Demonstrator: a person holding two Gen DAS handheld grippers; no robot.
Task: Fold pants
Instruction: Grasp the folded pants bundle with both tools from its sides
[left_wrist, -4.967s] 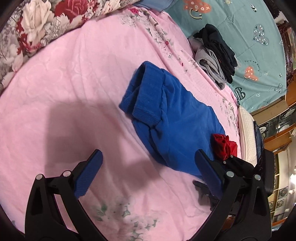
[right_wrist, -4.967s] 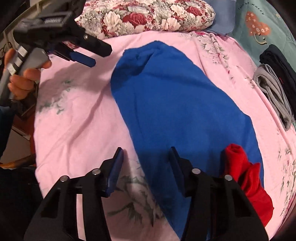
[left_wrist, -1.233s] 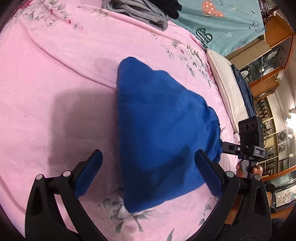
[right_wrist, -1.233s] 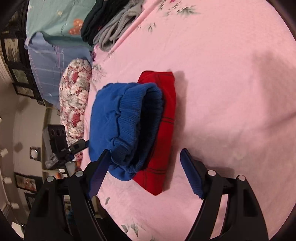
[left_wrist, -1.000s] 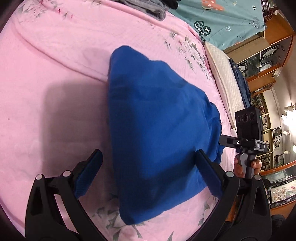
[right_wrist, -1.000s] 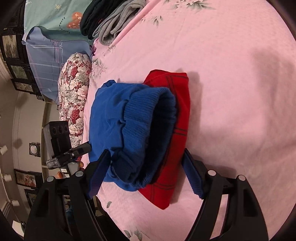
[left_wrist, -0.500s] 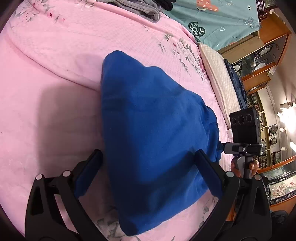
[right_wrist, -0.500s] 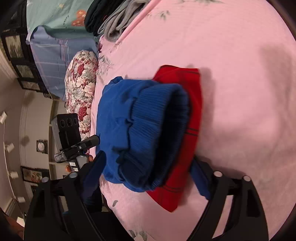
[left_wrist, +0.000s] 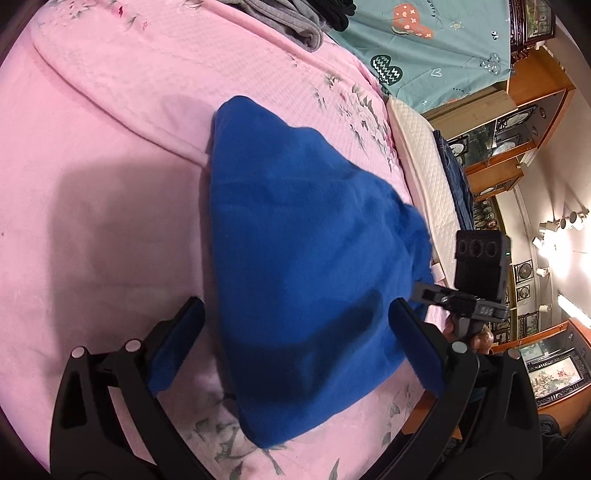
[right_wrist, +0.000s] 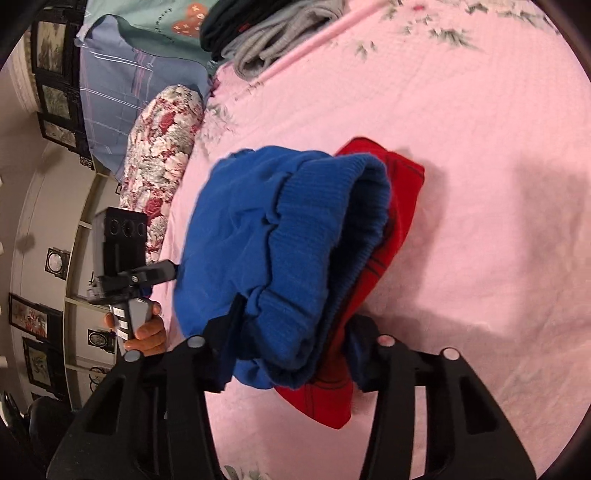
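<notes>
The folded blue pants (left_wrist: 306, 254) lie on the pink bedspread (left_wrist: 110, 155). My left gripper (left_wrist: 295, 343) is open, and its fingers straddle the near end of the blue bundle. In the right wrist view the blue pants (right_wrist: 273, 236) show their ribbed waistband and rest on a folded red garment (right_wrist: 391, 206). My right gripper (right_wrist: 291, 350) has its jaws on both sides of the waistband end and the red edge, close against the cloth; I cannot tell whether they press it. The other gripper shows in each view, hand-held, beyond the pants.
Grey and black folded clothes (left_wrist: 295, 18) lie at the far side, also seen in the right wrist view (right_wrist: 266, 40). A floral pillow (right_wrist: 159, 162) and a teal sheet (left_wrist: 424, 48) border the bedspread. A wooden cabinet (left_wrist: 517, 122) stands past the bed edge.
Both grippers have moved in on the blue pants from opposite ends. The right jaws have narrowed around the waistband end. The left jaws stay wide.
</notes>
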